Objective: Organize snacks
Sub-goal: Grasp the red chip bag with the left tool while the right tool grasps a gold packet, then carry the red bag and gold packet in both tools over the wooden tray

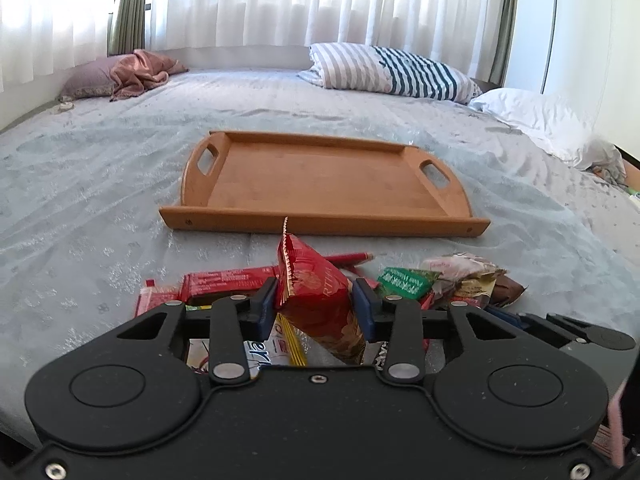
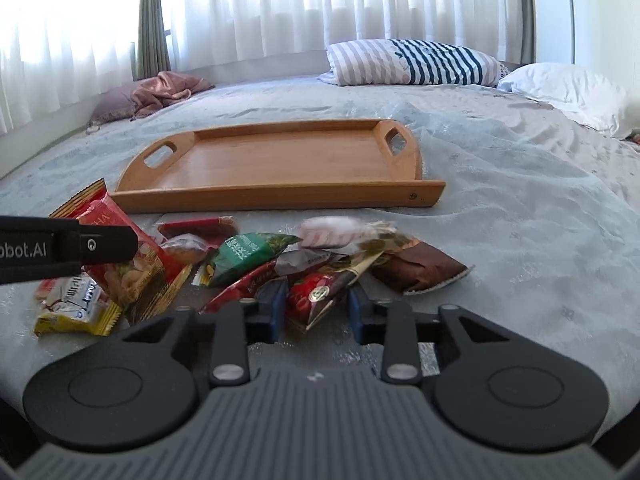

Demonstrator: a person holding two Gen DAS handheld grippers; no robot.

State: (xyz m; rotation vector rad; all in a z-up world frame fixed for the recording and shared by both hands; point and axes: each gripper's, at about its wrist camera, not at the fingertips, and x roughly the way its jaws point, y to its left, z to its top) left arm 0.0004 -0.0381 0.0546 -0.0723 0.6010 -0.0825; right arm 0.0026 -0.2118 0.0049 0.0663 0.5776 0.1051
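A pile of snack packets [image 2: 256, 264] lies on the bed in front of a bare wooden tray [image 1: 320, 176], which also shows in the right wrist view [image 2: 280, 164]. My left gripper [image 1: 316, 300] is shut on a red snack packet [image 1: 316, 292], which stands upright between the blue pads; the same packet shows in the right wrist view [image 2: 132, 268] under the left gripper's finger [image 2: 100, 244]. My right gripper [image 2: 316, 312] is low over the pile, its jaws around a red and brown packet [image 2: 320, 296] with a small gap on the right side.
The grey bedspread [image 1: 100, 184] spreads all round. A striped pillow [image 1: 392, 70] and a white pillow [image 1: 548, 124] lie at the back right, a pink cloth [image 1: 140, 72] at the back left. White curtains hang behind the bed.
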